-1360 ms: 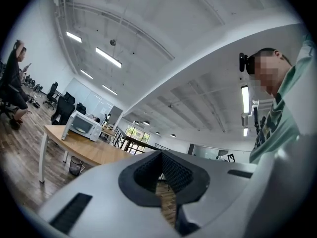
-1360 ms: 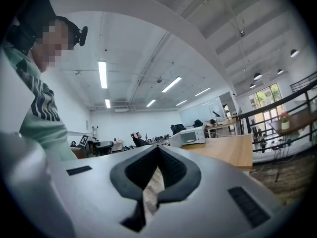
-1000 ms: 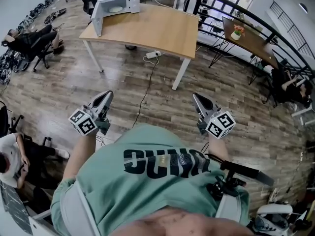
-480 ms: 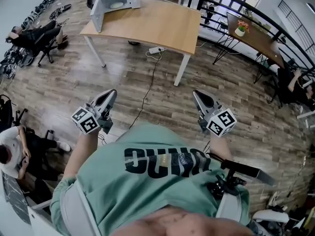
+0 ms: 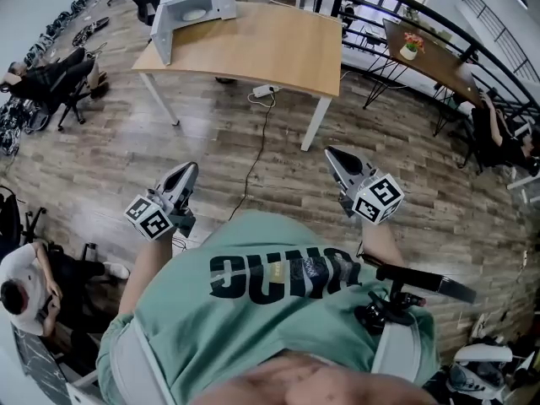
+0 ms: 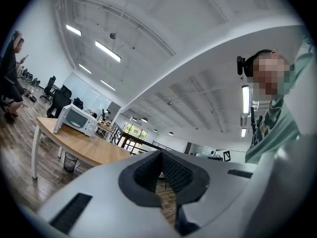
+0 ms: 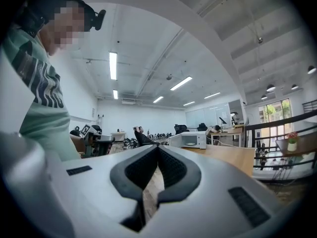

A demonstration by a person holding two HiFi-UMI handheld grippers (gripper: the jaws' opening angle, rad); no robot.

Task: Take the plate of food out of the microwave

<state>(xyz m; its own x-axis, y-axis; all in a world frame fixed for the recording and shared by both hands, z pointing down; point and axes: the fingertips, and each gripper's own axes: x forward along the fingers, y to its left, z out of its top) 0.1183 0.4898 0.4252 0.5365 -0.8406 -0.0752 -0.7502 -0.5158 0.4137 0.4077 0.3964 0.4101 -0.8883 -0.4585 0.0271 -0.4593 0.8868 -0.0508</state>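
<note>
A wide stretch of brown plank floor [image 5: 253, 163] lies open between me and the light wooden table with white legs [image 5: 261, 49]. Only a white power strip [image 5: 264, 91] lies near the table's front edge, with a black cable [image 5: 249, 163] trailing from it towards me. The white microwave [image 5: 192, 5] stands on the table's far left corner with its door swung open, and the pale plate [image 5: 196, 13] sits inside; I cannot make out the food. Seated people line the left side and a black railing [image 5: 396, 15] bounds the far right. The dark lettering on my green shirt [image 5: 278, 302] is upside down and unreadable. My left gripper [image 5: 186, 171] and right gripper [image 5: 332, 153] are both pressed together on nothing, well short of the table.
</note>
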